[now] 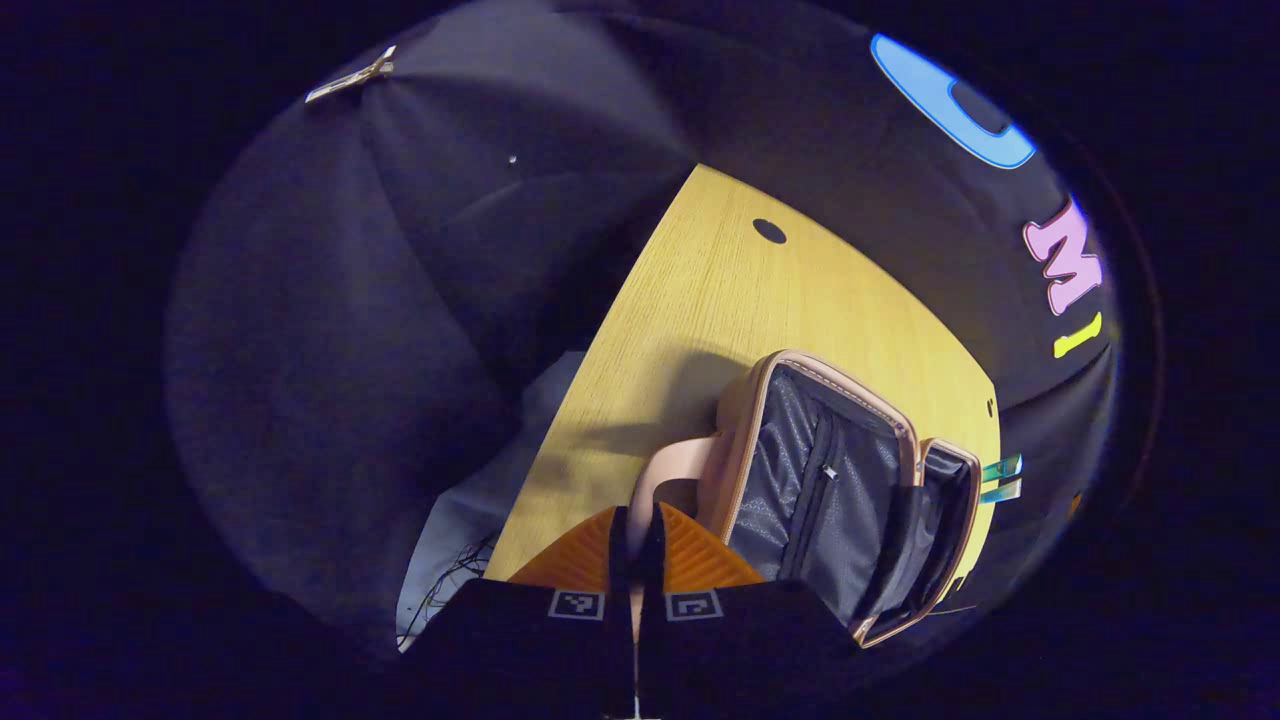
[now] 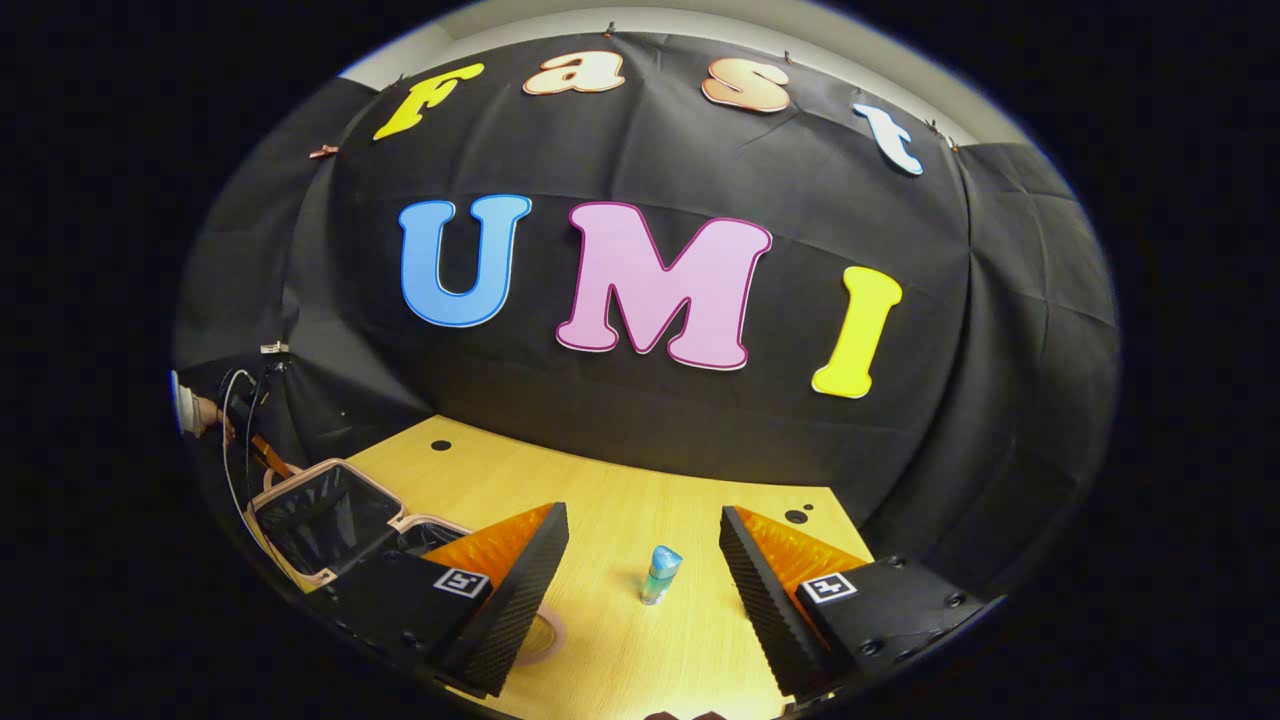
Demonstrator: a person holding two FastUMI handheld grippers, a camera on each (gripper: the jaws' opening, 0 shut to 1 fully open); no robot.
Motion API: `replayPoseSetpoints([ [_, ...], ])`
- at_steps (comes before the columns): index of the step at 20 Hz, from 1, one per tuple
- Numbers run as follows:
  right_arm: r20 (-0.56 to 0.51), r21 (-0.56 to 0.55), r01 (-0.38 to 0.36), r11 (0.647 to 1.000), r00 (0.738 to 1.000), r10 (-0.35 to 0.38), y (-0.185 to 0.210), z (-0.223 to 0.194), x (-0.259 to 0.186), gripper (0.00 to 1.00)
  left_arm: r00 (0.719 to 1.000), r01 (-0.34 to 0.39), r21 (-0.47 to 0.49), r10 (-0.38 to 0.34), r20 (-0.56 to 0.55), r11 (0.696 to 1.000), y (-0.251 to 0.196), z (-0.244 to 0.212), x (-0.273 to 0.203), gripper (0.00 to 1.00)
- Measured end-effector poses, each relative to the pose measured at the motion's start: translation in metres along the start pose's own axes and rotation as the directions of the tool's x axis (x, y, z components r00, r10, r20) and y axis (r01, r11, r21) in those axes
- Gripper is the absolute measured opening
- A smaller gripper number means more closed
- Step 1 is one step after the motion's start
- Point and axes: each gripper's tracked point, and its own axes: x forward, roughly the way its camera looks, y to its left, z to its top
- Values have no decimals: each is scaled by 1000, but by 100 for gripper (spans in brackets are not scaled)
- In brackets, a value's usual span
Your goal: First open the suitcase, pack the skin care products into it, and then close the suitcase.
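A beige suitcase stands open on the wooden table, its dark lined inside showing. My left gripper is shut on the suitcase's pale handle, which runs between the fingers. In the right gripper view the suitcase sits at the far left, with a hand above it. A small teal skin care bottle stands upright on the table. My right gripper is open, with the bottle in the gap between its fingers and touching neither. The teal bottle peeks out past the suitcase.
Black cloth walls close off the table's far side and left. A small round hole marks the tabletop. A pale ring lies on the table, partly under one right finger. White material and wires lie below the table's left edge.
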Motion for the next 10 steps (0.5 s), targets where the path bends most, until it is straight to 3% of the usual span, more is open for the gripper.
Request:
replayPoseSetpoints([
  [1, -9, -6, 4, 1000, 1000, -4, 2, -3, 0, 97, 1000, -19, 5, 18, 9, 1000, 7, 2, 7, 8],
  [4, -23, -22, 12, 1000, 1000, -12, 9, -3, 0, 96, 993, -114, -1, 114, 10, 993, 41, -1, 20, 26],
  [6, -19, -30, 21, 999, 1000, -21, 12, -4, -1, 96, 989, -83, -24, 86, 121, 996, 36, 8, 4, 82],
  [8, -42, -27, 22, 999, 999, -23, 15, -14, -1, 96, 944, -100, 29, 86, 319, 995, 20, 38, -29, 90],
  [10, -33, -27, 12, 1000, 999, -12, 21, -11, 0, 97, 891, -91, 79, 46, 452, 993, -13, 54, -65, 91],
])
